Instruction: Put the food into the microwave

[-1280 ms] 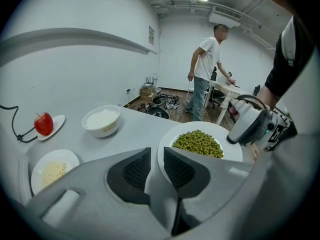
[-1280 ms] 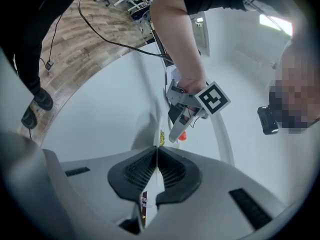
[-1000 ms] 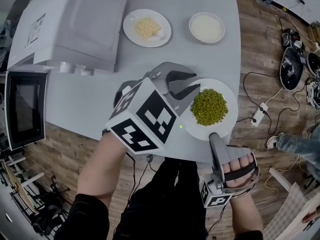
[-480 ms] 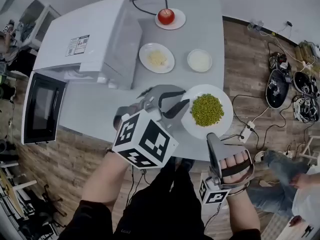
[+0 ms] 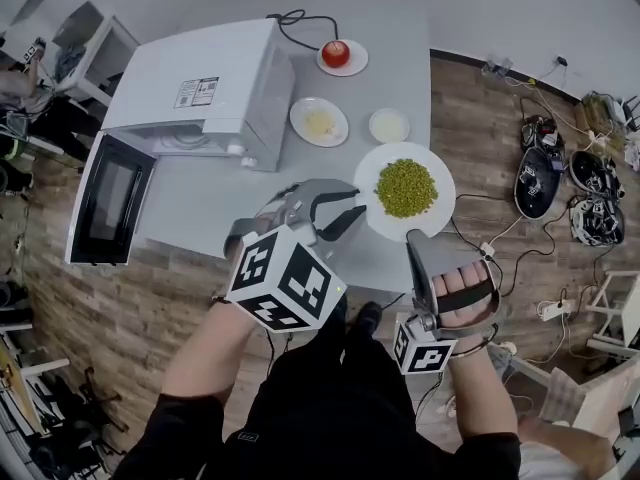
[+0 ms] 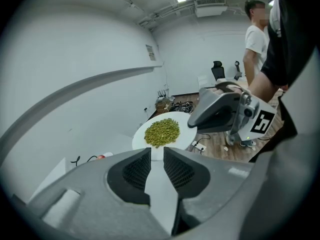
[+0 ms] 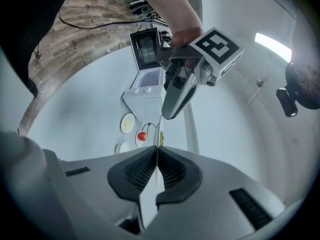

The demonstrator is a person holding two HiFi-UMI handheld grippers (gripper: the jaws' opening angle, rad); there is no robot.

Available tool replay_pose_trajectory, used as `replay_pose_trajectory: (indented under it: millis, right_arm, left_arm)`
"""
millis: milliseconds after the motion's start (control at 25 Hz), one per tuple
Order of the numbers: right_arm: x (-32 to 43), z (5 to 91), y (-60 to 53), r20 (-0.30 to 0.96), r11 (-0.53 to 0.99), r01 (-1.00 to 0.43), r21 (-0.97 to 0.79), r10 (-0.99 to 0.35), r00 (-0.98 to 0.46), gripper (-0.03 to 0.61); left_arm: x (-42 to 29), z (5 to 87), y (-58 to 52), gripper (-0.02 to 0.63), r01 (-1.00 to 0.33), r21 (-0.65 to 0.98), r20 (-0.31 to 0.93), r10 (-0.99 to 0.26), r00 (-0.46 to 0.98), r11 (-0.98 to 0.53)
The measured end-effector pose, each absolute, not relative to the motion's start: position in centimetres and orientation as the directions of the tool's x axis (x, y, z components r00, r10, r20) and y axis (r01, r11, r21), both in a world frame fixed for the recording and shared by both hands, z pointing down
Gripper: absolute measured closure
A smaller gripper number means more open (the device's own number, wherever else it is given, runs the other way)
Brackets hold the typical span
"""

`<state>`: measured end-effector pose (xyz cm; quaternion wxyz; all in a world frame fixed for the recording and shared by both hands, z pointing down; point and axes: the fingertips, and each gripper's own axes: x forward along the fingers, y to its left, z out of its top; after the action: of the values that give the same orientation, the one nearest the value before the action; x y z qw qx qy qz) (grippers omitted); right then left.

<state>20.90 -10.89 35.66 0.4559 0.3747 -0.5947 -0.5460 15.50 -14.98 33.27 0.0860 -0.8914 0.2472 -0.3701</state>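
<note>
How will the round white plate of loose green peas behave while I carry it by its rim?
The round white plate looks rigid, unlikely to flex. The right gripper pinches one spot on its rim, so it may droop or twist. The loose green peas would probably roll off if tilted.

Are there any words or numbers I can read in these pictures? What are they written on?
No text here can be read.
Sticker on top of the microwave: print too small to read.
Left marker cube and right marker cube: black-and-white square patterns only, no words.
Wall sign: too blurred to read.
</note>
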Motion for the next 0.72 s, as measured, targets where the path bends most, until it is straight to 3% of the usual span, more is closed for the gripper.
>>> replay_pose_trajectory:
  millis: [720]
  right_arm:
    - [21.5, 27.5, -9.4, 0.032, 0.031, 0.009, 0.999, -0.925, -0.378, 0.555]
  left_arm:
    - [15.7, 28.8, -7.8, 0.531, -0.458, -0.421, 0.587, -0.620, 0.521, -0.783]
